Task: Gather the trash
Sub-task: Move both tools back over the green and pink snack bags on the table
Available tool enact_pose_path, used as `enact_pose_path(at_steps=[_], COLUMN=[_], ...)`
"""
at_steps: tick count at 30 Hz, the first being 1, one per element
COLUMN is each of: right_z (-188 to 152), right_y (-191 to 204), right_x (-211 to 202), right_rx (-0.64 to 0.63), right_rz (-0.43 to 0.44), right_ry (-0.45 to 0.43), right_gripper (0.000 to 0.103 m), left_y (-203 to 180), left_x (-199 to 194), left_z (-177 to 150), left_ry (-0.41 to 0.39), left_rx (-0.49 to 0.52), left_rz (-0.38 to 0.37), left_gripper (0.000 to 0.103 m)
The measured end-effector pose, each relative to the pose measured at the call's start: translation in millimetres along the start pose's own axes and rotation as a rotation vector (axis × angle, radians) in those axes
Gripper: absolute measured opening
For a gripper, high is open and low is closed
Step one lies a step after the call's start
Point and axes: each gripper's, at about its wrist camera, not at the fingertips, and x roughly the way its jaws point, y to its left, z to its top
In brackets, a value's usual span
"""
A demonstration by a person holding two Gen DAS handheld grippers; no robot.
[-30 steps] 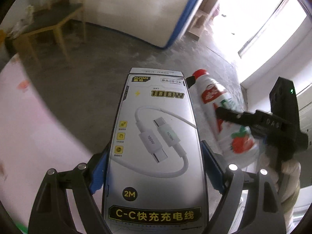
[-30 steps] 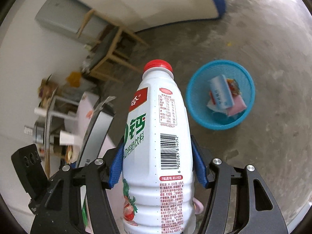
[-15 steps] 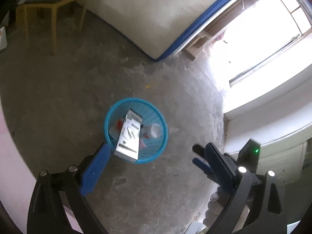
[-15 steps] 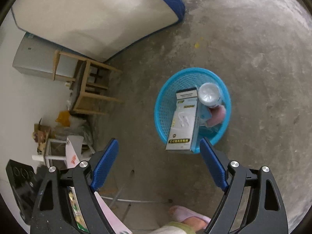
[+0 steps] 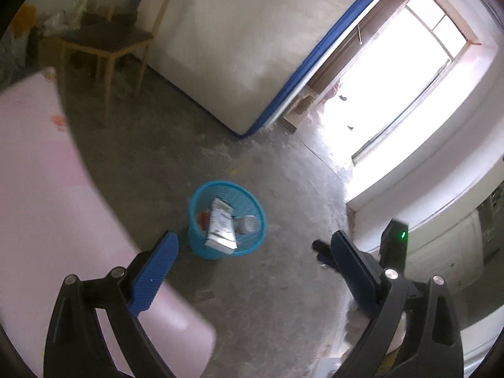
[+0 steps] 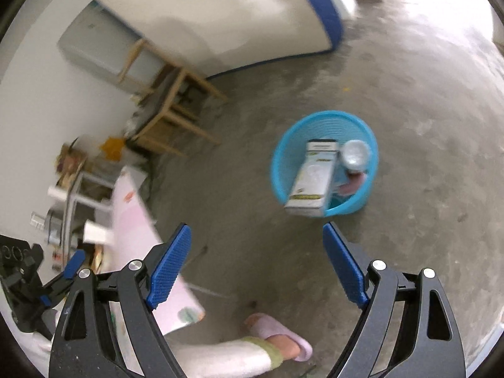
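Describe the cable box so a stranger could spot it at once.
Find the blue basket on the concrete floor. The cable box leans inside, its lower end over the rim. It is flat, long and grey-white, unlike the round bottle beside it.

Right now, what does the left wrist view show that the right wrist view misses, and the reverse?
Only the left wrist view shows the bright window. Only the right wrist view shows the person's foot in a pink slipper and the grey cabinet against the wall. Both show the round blue plastic mesh basket on the concrete floor, the white cable box leaning in it, the wooden chair, the pink tabletop, and each view's own open gripper, left and right.
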Motion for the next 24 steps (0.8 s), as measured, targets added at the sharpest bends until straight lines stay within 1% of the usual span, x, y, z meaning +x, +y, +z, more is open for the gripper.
enact_pose_path(at_steps=[2, 5, 7, 10, 12, 13, 15, 16, 18, 19, 20, 21, 22, 23, 24], right_z=[-6.7, -17.5, -27.6, -46.5, -68.3, -75.4, -103.4, -119.1, -147.7, -164.7, -173.7, -187.2, -203.1, -212.5, -221.9], right_y=[22.2, 65.7, 101.9, 144.2, 183.9, 193.5, 229.1, 245.4, 268.8, 280.6, 288.7, 297.4, 306.2, 312.9, 317.9], right_x=[1.5, 11.8, 23.5, 38.9, 57.8, 63.2, 83.9, 95.2, 114.0, 126.4, 134.2, 143.5, 155.2, 159.5, 166.6], right_rx=[-0.039, -0.124, -0.187, -0.25, -0.301, -0.314, -0.356, -0.374, -0.396, -0.407, -0.411, -0.416, -0.426, -0.428, -0.428], right_rz=[0.032, 0.091, 0.147, 0.24, 0.314, 0.334, 0.392, 0.419, 0.441, 0.446, 0.445, 0.438, 0.425, 0.416, 0.403], right_ry=[0.023, 0.075, 0.12, 0.195, 0.279, 0.304, 0.403, 0.458, 0.549, 0.608, 0.644, 0.686, 0.734, 0.755, 0.776], right_gripper=[0.082, 0.082, 0.082, 0.082, 0.082, 0.082, 0.08, 0.079, 0.074, 0.072, 0.068, 0.065, 0.063, 0.06, 0.059], left_y=[9.2, 34.2, 56.6, 93.2, 119.0, 131.0, 158.7, 169.1, 198.2, 214.4, 228.4, 239.4, 257.3, 272.6, 281.4], left_x=[-27.7, -77.5, -114.6, -173.2, -207.0, -220.9, -247.4, -256.5, -277.6, -286.8, -291.4, -294.4, -298.6, -300.7, -303.1], left_z=[-9.7, -27.2, -40.9, -69.6, -90.2, -99.7, -119.8, -126.7, -142.6, -149.1, -154.9, -159.6, -163.4, -165.7, -169.5], left_ry=[-0.036, -0.106, -0.167, -0.263, -0.306, -0.321, -0.354, -0.363, -0.404, -0.418, -0.424, -0.428, -0.425, -0.412, -0.403], left_rx=[0.007, -0.018, -0.046, -0.095, -0.151, -0.18, -0.242, -0.272, -0.354, -0.399, -0.443, -0.479, -0.534, -0.574, -0.592], left_rz=[0.029, 0.089, 0.157, 0.288, 0.355, 0.389, 0.48, 0.513, 0.56, 0.588, 0.61, 0.621, 0.636, 0.648, 0.653], left_gripper=[0.095, 0.095, 0.095, 0.095, 0.095, 0.095, 0.095, 0.095, 0.094, 0.089, 0.084, 0.082, 0.077, 0.072, 0.07])
